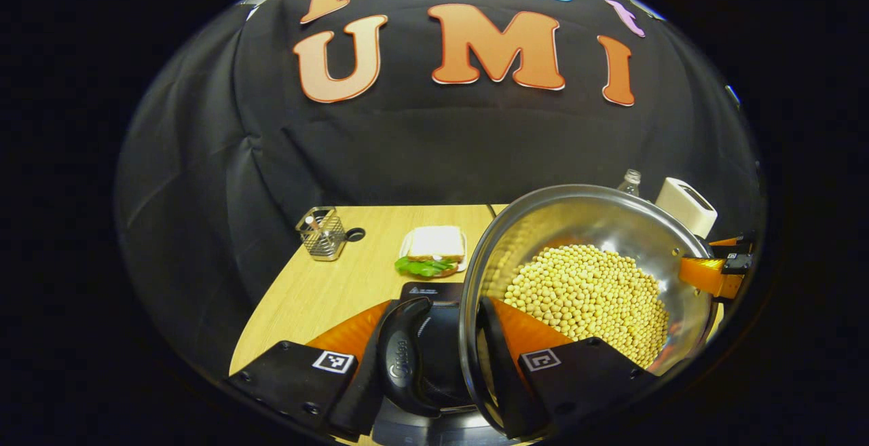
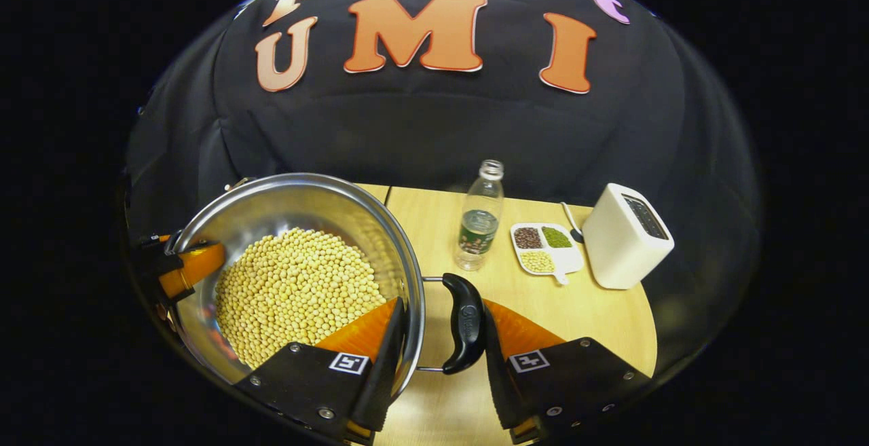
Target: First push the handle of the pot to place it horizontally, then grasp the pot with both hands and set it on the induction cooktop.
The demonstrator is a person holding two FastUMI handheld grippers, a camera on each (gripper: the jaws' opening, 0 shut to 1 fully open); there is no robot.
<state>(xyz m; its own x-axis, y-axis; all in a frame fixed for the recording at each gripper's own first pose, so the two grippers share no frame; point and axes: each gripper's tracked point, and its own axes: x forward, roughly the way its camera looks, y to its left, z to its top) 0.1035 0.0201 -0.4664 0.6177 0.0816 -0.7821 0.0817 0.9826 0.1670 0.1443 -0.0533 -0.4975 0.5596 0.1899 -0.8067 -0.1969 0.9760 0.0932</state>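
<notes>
A steel pot (image 1: 584, 222) holding soybeans (image 1: 590, 290) is gripped from both sides. My left gripper (image 1: 440, 317) is shut on it, one finger outside the black side handle (image 1: 406, 354) and the other inside the rim. In the right gripper view, my right gripper (image 2: 442, 310) is shut the same way on the pot (image 2: 299, 205), across the opposite handle (image 2: 465, 324). The black induction cooktop (image 1: 431, 291) lies just beyond and beneath the left handle. I cannot tell whether the pot rests on it. Each view shows the other gripper at the pot's far side.
On the wooden table (image 2: 597, 317) stand a clear bottle (image 2: 478, 218), a divided dish of beans (image 2: 543, 246) and a white toaster (image 2: 624, 235). Behind the cooktop are a sandwich on a plate (image 1: 434, 249) and a wire holder (image 1: 322, 232).
</notes>
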